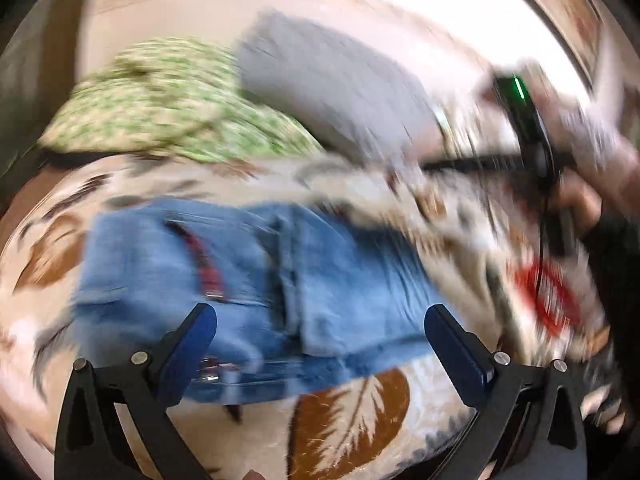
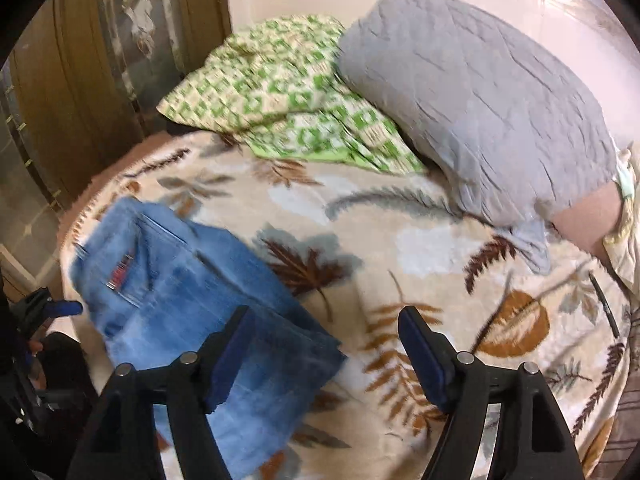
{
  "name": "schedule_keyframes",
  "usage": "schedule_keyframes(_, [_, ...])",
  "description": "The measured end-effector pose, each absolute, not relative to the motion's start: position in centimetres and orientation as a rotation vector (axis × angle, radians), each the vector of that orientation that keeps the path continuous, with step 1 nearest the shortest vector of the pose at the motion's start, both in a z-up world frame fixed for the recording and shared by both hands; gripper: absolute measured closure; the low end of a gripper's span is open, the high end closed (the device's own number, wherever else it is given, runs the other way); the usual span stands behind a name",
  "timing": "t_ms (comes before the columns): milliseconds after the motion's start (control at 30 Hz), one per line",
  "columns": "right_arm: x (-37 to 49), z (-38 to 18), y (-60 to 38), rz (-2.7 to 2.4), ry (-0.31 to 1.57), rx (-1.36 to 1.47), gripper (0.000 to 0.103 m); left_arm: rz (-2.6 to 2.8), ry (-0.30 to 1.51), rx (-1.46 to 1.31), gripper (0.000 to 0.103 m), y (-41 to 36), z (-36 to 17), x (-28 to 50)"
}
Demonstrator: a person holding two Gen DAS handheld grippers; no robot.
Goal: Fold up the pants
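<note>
Blue denim pants (image 1: 248, 276) lie folded in a compact stack on the leaf-patterned blanket (image 1: 352, 412); a red label shows on them. In the right wrist view the pants (image 2: 192, 304) lie at the lower left. My left gripper (image 1: 320, 328) is open and empty, hovering just above the near edge of the pants. My right gripper (image 2: 324, 344) is open and empty, over the right edge of the pants and the blanket (image 2: 440, 264). The left wrist view is motion-blurred.
A green checked pillow (image 2: 288, 92) and a grey pillow (image 2: 472, 108) lie at the head of the bed. A wooden wardrobe (image 2: 80, 92) stands at the left. The other gripper and a hand (image 1: 540, 152) show at the right of the left wrist view.
</note>
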State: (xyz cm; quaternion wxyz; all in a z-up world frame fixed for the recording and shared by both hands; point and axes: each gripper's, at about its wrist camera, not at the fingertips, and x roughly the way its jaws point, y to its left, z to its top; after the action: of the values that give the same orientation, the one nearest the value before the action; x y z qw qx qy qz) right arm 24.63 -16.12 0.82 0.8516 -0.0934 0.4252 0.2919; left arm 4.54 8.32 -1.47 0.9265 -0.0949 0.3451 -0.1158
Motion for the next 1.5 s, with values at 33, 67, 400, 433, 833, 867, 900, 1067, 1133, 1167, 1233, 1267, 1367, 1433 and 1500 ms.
schedule_keyframes(33, [24.3,1.5,-14.8,0.648,0.889,-0.203,0.023,-0.206,0.682,-0.264,0.000,9.8,-1.2,4.0])
schedule_keyframes(67, [24.1,1.8,-13.9,0.667,0.886,-0.210,0.023,-0.179,0.660,-0.333,0.000,11.4,-1.1,3.4])
schedule_keyframes(400, [22.9,3.6,2.8,0.904,0.928,-0.403,0.022,0.004,0.633,-0.709,0.000,18.8,-7.3,1.0])
schedule_keyframes(433, [22.8,3.6,5.2,0.921,0.945,-0.440,0.022,0.009,0.632,-0.733,0.000,19.1,-8.0,1.0])
schedule_keyframes(833, [23.0,0.2,20.7,0.914,1.135,-0.757,0.022,0.019,0.561,-0.920,0.000,22.5,-12.6,3.7])
schedule_keyframes(867, [23.2,-0.1,21.4,0.905,1.151,-0.761,0.022,0.019,0.555,-0.922,0.000,22.6,-12.7,3.9])
schedule_keyframes(900, [23.7,-0.6,22.4,0.893,1.175,-0.767,0.022,0.023,0.547,-0.916,0.000,22.5,-12.7,4.1])
schedule_keyframes(1067, [25.7,-3.6,26.3,0.791,1.260,-0.834,0.022,0.049,0.545,-0.823,0.000,21.5,-12.6,4.6])
schedule_keyframes(1133, [26.3,-5.1,27.5,0.751,1.292,-0.871,0.022,0.048,0.544,-0.814,0.000,21.5,-12.5,4.7])
schedule_keyframes(1167, [26.4,-5.6,27.9,0.740,1.300,-0.885,0.022,0.045,0.539,-0.823,0.000,21.6,-12.6,4.7])
schedule_keyframes(1233, [26.9,-6.7,28.6,0.718,1.322,-0.904,0.022,0.039,0.530,-0.840,0.000,21.8,-12.7,4.6])
schedule_keyframes(1267, [27.0,-7.1,28.9,0.710,1.329,-0.911,0.022,0.038,0.528,-0.844,0.000,21.9,-12.7,4.7])
schedule_keyframes(1367, [27.3,-8.3,29.5,0.686,1.339,-0.949,0.023,0.039,0.527,-0.843,0.000,21.9,-12.6,4.6])
schedule_keyframes(1433, [27.3,-8.9,29.7,0.682,1.329,-0.985,0.041,0.044,0.529,-0.837,0.000,21.8,-12.5,4.7])
schedule_keyframes(1500, [27.2,-9.2,29.8,0.686,1.325,-1.006,0.072,0.052,0.528,-0.837,0.000,21.8,-12.4,4.8])
